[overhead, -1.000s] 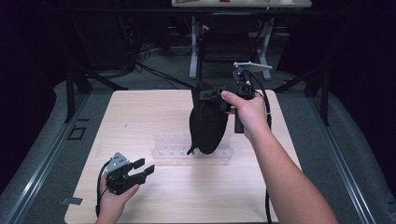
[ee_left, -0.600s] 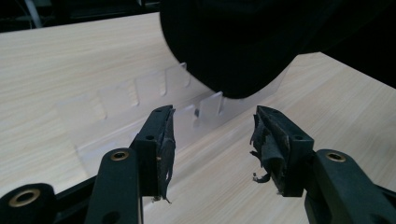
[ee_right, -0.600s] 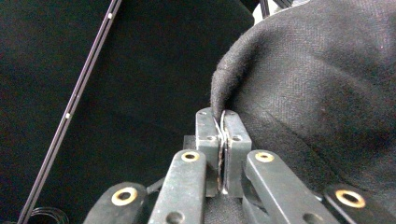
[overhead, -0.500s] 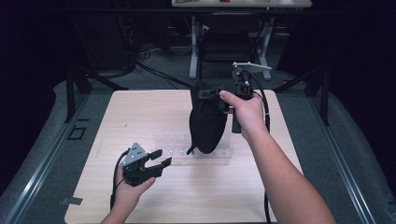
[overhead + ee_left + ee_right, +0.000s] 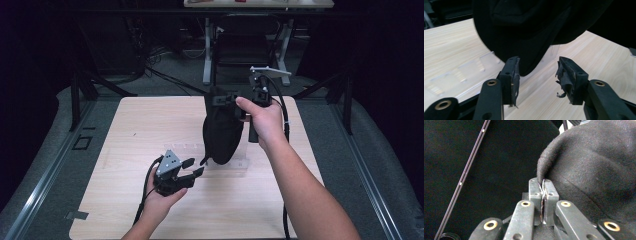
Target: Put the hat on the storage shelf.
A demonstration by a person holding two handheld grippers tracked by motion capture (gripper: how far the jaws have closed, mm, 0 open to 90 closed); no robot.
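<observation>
- One black cloth bag hangs above the middle of the tabletop, its lower tip close over a clear plastic tray; whether the tip touches the tray cannot be told.
- One right tool holds the bag by its top edge. In the right gripper view the jaws are pressed together with a fold of the black fabric pinched between them.
- One left tool sits low over the near part of the tabletop, just left of the bag's lower tip. Its jaws stand spread and have just been closing; in the left gripper view the bag's tip hangs beyond the gap, touched by neither pad.
- One clear plastic tray lies flat on the tabletop beneath and behind the bag, partly hidden by it.
- One cable trails from the left tool toward the near edge.
- Beyond the tabletop, the white legs of another table stand on a dark floor.
- Nothing lies between the left tool and the bag.
</observation>
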